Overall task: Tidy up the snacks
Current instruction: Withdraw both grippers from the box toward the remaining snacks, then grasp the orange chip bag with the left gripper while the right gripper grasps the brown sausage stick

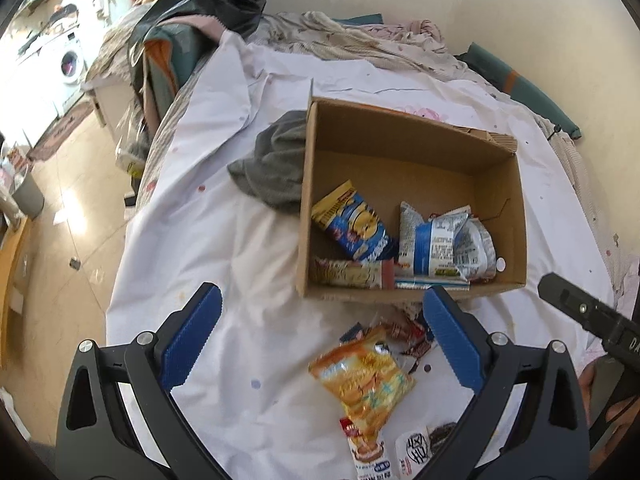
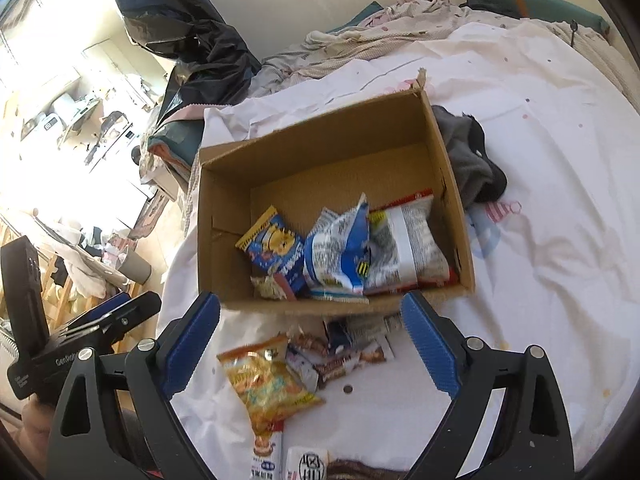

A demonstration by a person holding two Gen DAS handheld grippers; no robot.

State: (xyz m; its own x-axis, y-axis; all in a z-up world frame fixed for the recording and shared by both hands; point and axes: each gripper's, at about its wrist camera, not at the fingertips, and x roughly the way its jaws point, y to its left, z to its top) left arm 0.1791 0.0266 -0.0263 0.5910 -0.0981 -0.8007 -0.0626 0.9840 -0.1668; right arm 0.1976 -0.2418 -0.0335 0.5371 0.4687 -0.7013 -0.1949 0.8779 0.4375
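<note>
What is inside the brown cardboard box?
The cardboard box holds a blue-and-yellow snack packet, a white-and-blue bag, a white-and-red bag and a flat pale packet. They overlap, so anything beneath them is hidden. The rest of the box floor is bare.

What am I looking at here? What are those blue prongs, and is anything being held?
There is no robot: a person holds a two-finger tool in each hand, each carrying a camera that looks out along its fingers. One picture comes from the left gripper, the other from the right gripper. Both are open and hold nothing. On the white sheet stands a cardboard box with several snack packets inside, among them a blue packet. Outside, nearer the cameras, lie an orange packet and some smaller snacks. A grey cloth lies beside the box.
</note>
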